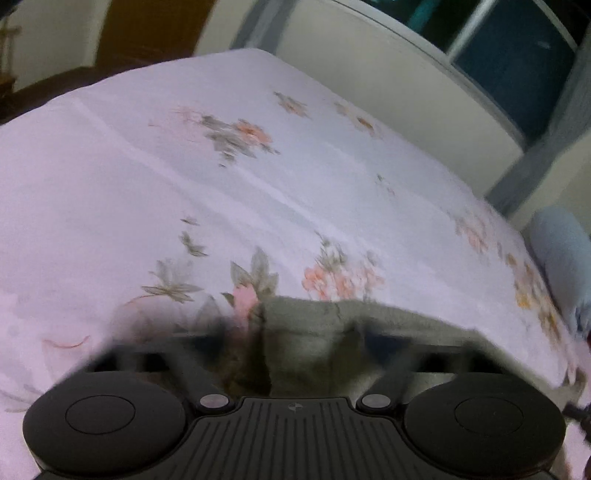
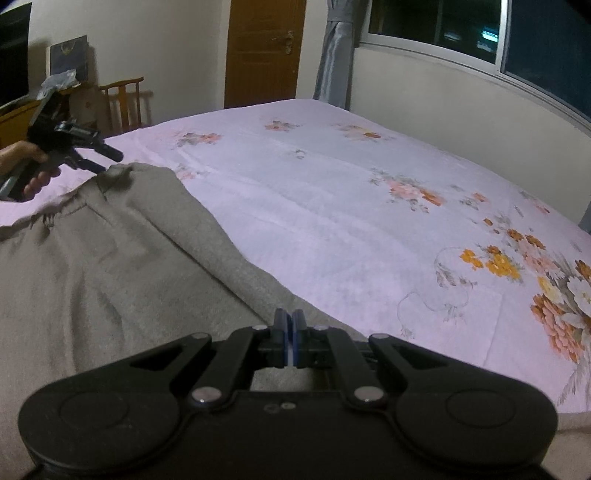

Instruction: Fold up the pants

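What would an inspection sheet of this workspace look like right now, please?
Surface: bed sheet, pink with flowers, mostly smooth.
Job's things: grey pants spread on the sheet, not yet folded.
Clutter: pale blue bundle at the bed's edge.
Grippers: left gripper fingers apart at the waistband; right gripper fingers shut, above the pants.
Cables: nothing seen.
Surroundings: wooden door, window, grey curtain, chair.

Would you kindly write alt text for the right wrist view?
Grey pants lie spread on a floral bedsheet, with the right claw shut above one leg. At far left, a hand holds the left claw at the waistband.
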`<state>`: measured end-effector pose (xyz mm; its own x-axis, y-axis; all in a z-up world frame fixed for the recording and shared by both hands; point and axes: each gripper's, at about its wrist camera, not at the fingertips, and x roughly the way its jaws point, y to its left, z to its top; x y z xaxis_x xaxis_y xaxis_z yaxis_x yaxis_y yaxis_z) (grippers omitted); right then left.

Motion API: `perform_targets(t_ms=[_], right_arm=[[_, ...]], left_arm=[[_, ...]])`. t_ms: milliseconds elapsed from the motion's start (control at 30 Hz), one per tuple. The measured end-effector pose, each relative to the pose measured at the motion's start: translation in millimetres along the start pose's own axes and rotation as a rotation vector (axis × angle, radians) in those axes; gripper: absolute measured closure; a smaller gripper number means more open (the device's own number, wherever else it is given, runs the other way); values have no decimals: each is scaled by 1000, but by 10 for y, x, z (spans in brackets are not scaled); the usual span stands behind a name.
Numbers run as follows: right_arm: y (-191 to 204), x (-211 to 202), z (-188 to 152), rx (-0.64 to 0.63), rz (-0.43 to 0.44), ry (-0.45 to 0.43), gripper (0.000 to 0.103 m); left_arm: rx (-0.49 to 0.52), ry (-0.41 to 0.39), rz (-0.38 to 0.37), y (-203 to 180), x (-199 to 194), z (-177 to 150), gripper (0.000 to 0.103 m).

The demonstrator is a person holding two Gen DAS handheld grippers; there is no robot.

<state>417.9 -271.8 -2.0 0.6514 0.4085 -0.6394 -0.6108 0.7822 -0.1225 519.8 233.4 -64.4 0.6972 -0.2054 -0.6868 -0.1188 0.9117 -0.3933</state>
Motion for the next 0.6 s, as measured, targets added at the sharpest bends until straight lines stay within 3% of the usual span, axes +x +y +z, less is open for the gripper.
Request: perform_targets(t_ms=[67, 100, 333, 400, 500, 600], right_arm=[[0, 12, -3, 1, -4, 5, 103], [5, 6, -7, 3, -6, 6, 103], [124, -409, -20, 0, -15, -25, 103], [211, -609, -30, -16, -13, -32, 103], [409, -971, -66, -57, -11, -45, 103], [649, -1270, -153, -94, -3, -30, 103]], left_arm=[[12, 0, 12, -41, 32, -21, 90], [15, -12, -9, -59, 0, -39, 94], [106, -147, -145, -168, -673, -38, 96], [148, -190, -209, -135, -902, -64, 96], [181, -238, -366, 3, -1235, -197, 96], [182, -231, -454, 158, -1424, -456, 96]])
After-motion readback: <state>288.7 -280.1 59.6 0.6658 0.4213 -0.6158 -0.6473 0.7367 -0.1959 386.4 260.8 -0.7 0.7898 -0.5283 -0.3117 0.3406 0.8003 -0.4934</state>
